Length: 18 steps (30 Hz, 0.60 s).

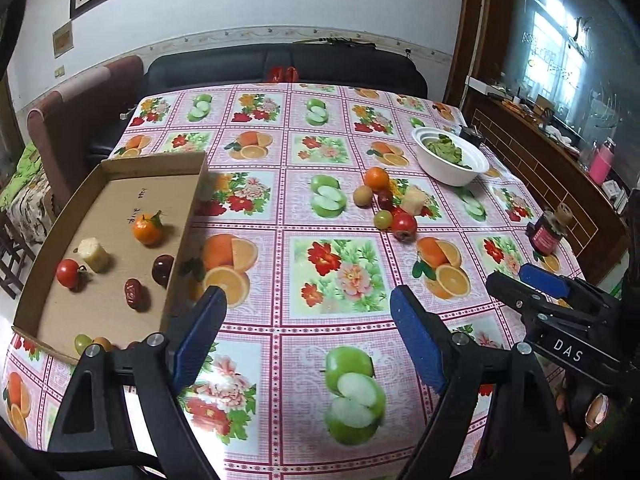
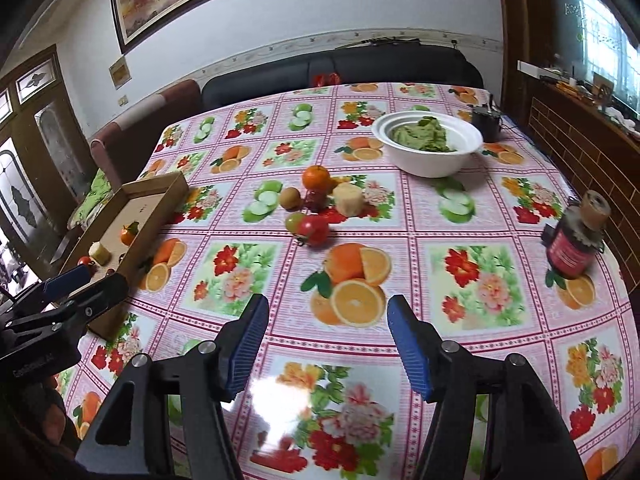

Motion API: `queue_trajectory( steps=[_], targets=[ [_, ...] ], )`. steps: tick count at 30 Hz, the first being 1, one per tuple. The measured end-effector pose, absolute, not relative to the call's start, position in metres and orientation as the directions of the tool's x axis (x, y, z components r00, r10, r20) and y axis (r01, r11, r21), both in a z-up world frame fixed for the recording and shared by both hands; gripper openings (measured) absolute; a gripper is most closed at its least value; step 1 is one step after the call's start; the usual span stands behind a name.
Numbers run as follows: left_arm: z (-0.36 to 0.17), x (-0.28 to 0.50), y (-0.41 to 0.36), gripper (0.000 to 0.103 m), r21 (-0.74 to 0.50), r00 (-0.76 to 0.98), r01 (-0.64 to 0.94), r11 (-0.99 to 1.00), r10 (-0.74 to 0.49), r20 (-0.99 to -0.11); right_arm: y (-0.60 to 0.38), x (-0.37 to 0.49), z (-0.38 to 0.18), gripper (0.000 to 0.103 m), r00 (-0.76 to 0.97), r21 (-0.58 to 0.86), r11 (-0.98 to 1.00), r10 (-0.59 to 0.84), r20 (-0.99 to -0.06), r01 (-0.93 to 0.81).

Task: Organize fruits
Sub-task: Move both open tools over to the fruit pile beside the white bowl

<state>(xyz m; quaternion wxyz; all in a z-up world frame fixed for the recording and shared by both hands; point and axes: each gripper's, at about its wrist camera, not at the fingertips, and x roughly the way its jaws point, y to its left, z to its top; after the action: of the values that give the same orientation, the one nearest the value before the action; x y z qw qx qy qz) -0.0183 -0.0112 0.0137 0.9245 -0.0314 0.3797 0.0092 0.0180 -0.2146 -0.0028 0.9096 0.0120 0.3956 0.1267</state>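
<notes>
pink fruit-print tablecloth (image 1: 340,240) covers the whole table. on it, left of the white bowl (image 1: 452,164), sits a loose cluster: a mandarin (image 1: 376,178), kiwi (image 1: 363,195), a pale chunk (image 1: 413,200), a grape (image 1: 383,219) and a tomato (image 1: 404,227). far left of that bowl, the cardboard tray (image 1: 188,208) holds another mandarin, tomato, pale chunk and two dark fruits. left gripper (image 1: 308,344) and right gripper (image 2: 326,340) both gape, empty, above the cloth.
</notes>
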Motion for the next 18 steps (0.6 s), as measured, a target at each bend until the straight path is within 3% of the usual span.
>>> queue_trajectory(
  steps=[18],
  targets=[
    [0.002,0.007,-0.031,0.084,-0.039,0.685,0.010,0.999,-0.035,-0.727,-0.241,0.021,-0.008,0.064,0.655,0.159,0.968,0.249,-0.714,-0.195]
  ],
)
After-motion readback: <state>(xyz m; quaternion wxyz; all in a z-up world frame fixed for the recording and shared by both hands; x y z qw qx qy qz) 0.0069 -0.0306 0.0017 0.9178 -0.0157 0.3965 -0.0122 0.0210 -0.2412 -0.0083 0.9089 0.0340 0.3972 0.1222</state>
